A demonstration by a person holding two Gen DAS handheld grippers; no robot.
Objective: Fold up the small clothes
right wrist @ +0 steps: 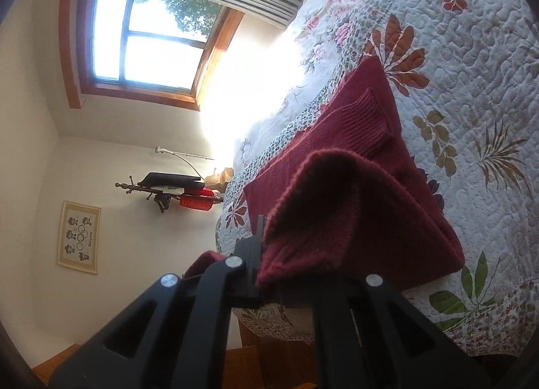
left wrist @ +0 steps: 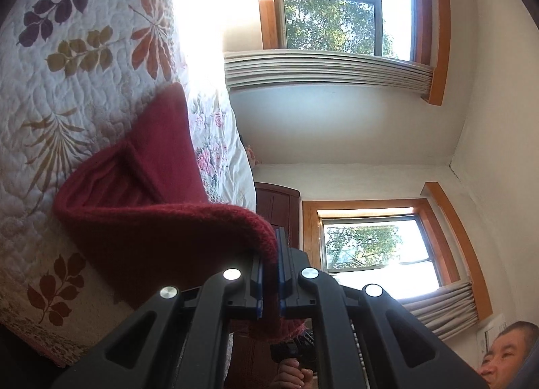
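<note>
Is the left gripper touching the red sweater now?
Touching. The left wrist view shows the left gripper closed on the red sweater; its knit edge sits pinched between the blue pads.

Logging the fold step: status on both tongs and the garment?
Left tongs shut on dark red knit sweater. Right tongs gripping its other edge, lifted off the leaf-print quilt. Nothing obstructing.

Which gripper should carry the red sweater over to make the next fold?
Probably both together. The left gripper and right gripper each pinch an edge of the red sweater, lifted off the quilt. Neither looks better placed.
</note>
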